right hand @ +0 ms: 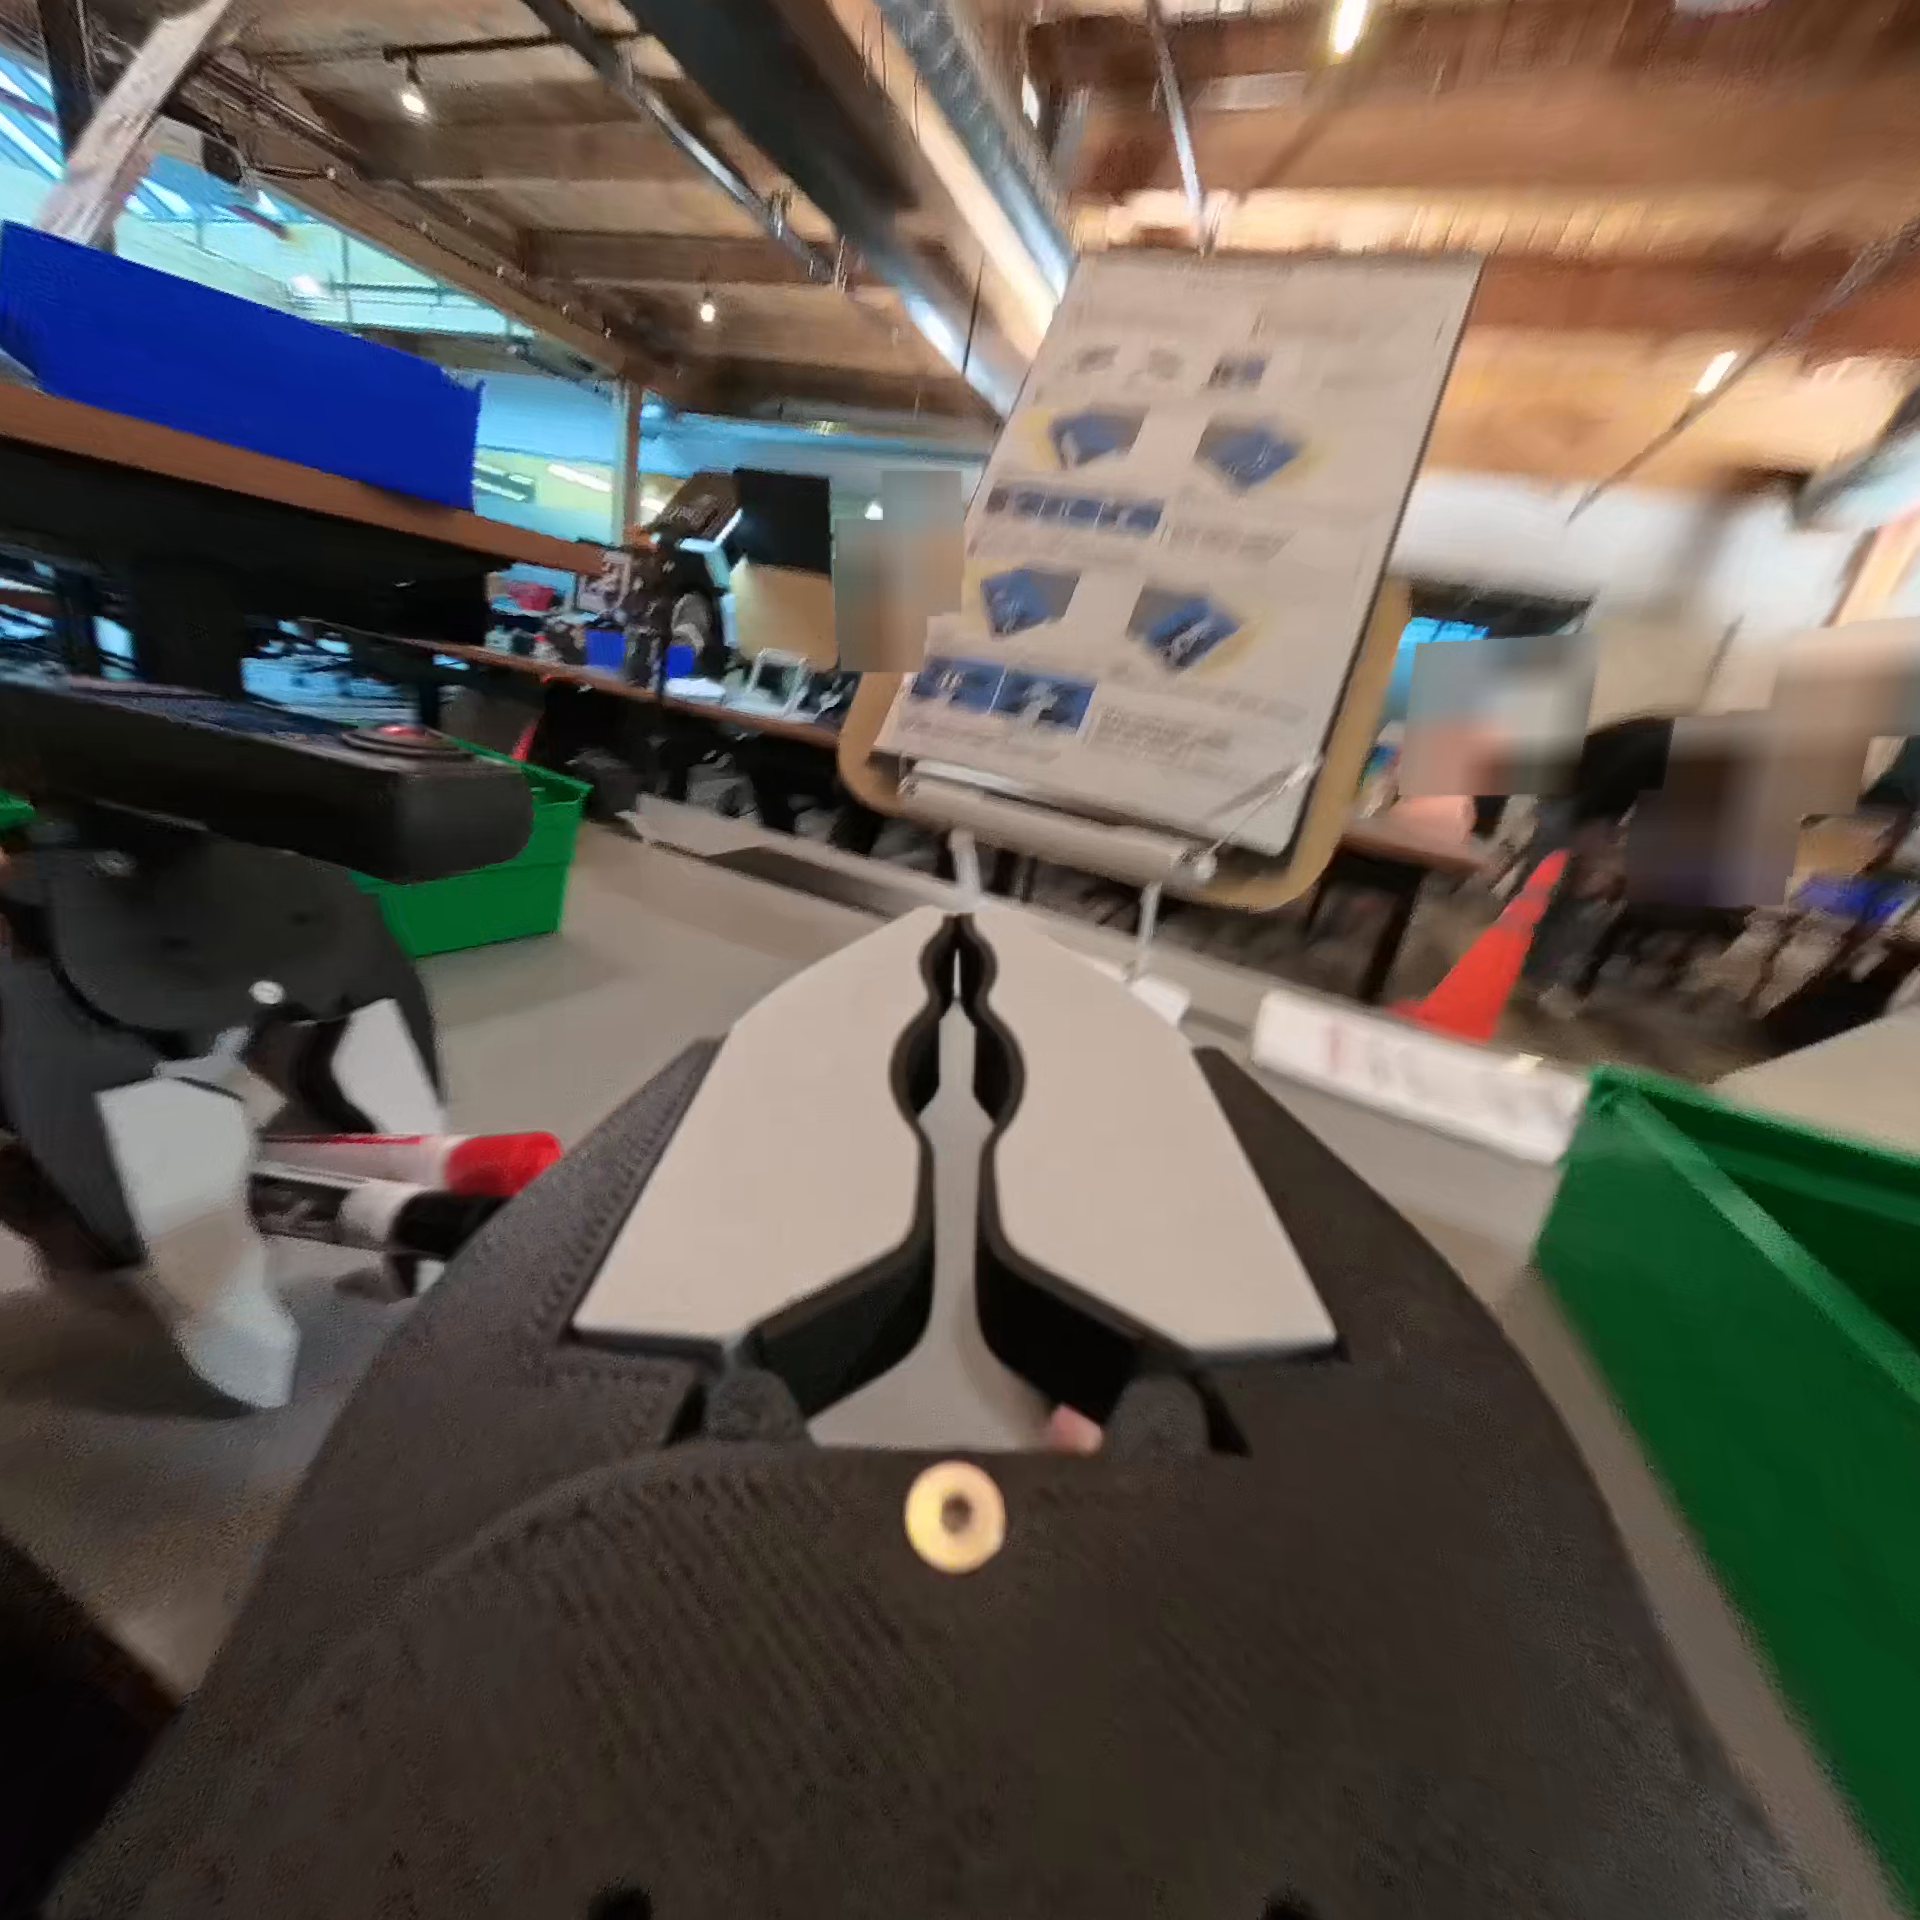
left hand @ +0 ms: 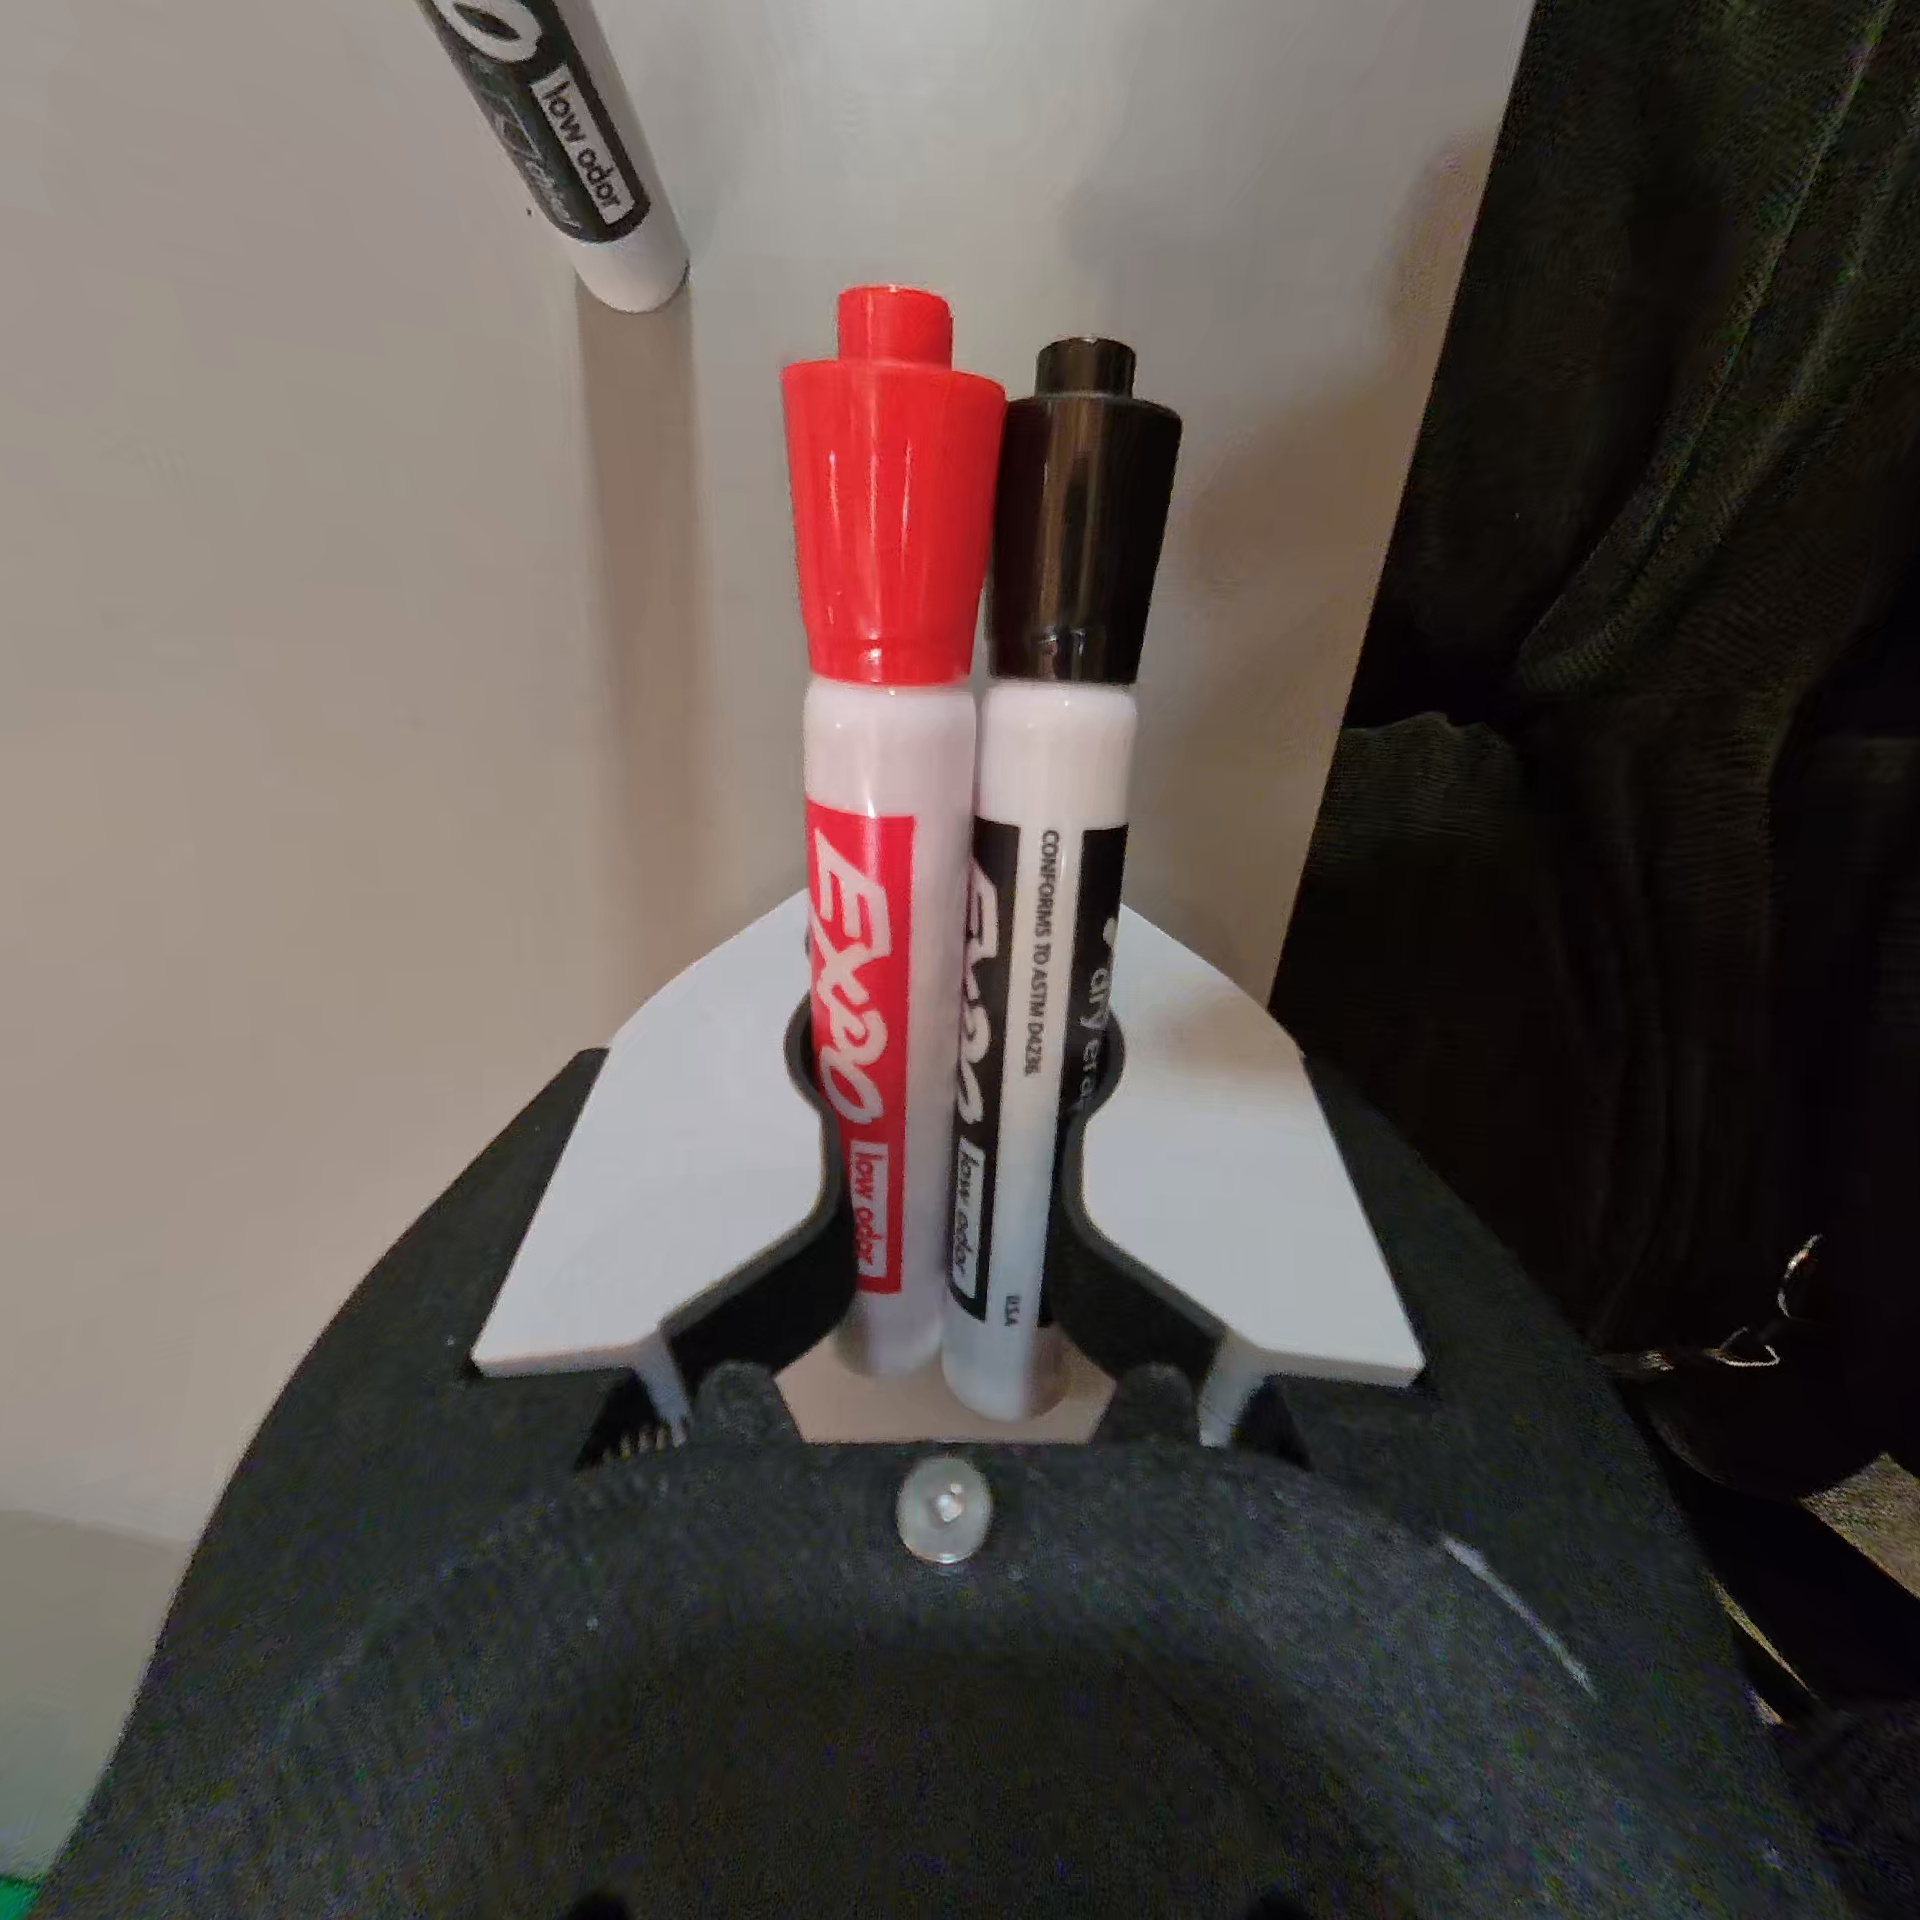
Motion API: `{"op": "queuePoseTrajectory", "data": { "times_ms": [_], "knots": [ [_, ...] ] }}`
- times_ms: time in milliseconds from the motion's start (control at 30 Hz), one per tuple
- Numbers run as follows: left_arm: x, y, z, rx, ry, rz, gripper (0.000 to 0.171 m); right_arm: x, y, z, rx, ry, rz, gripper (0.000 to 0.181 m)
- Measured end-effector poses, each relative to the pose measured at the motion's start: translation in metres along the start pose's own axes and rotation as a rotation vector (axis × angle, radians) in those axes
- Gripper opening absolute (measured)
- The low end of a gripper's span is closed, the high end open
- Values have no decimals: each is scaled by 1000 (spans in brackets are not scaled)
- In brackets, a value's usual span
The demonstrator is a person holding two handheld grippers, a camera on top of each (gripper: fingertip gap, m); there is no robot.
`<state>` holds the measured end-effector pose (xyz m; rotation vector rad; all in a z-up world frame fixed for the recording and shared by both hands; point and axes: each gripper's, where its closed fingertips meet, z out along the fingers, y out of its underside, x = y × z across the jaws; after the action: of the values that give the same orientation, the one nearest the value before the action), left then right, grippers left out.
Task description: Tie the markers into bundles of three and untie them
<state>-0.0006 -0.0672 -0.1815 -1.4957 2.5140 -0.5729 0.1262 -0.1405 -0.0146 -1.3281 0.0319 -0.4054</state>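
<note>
The left gripper is clamped on two markers side by side, a red marker and a black marker, both caps pointing away from the camera. Beyond them a third marker lies on the pale table, well apart and cut off by the picture's top edge. Dark cloth fills the right side. The right gripper has its jaws closed with nothing between them that I can see; its view is blurred, with a green bin near on the right and a tilted poster farther off. By my judgement the first bundle is barely begun: two of three markers gathered, no tie on them. No band or string shows anywhere, and the third marker's cap is out of sight
</note>
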Motion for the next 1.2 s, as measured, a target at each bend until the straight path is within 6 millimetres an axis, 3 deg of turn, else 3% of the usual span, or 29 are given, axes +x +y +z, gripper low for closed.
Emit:
{"op": "queuePoseTrajectory", "data": {
  "times_ms": [67, 133, 300, 400, 567, 667, 867, 1033, 1200],
  "knots": [
    [4, -3, -3, 15, 19, -6, 43, 0, -7, -6, 26, -21, -98, 0],
    [6, -6, -6, 28, 29, -13, 43, -8, 0, -10, -36, -90, -85, 0],
    [5, -13, -16, 30, 88, -48, 44, -63, 30, -16, -204, -473, 102, 16],
    [0, -15, -20, 30, 112, -64, 44, -70, 46, -12, -243, -522, -85, 26],
    [-9, -28, -29, 17, 143, -45, 44, -80, 57, 2, -133, -559, -471, 36],
    [-1, -35, -34, -9, 153, -29, 43, -83, 52, 10, -70, -570, -548, 45],
    [27, -32, -34, -2, 187, -20, 44, -98, 31, -9, 66, -666, -611, 45],
    [38, -23, -25, -50, 191, -17, 43, -114, 46, -19, 90, -722, -823, 44],
    [44, -19, -16, -86, 211, -20, 43, -120, 58, -19, 56, -781, -906, 41]
  ]
}}
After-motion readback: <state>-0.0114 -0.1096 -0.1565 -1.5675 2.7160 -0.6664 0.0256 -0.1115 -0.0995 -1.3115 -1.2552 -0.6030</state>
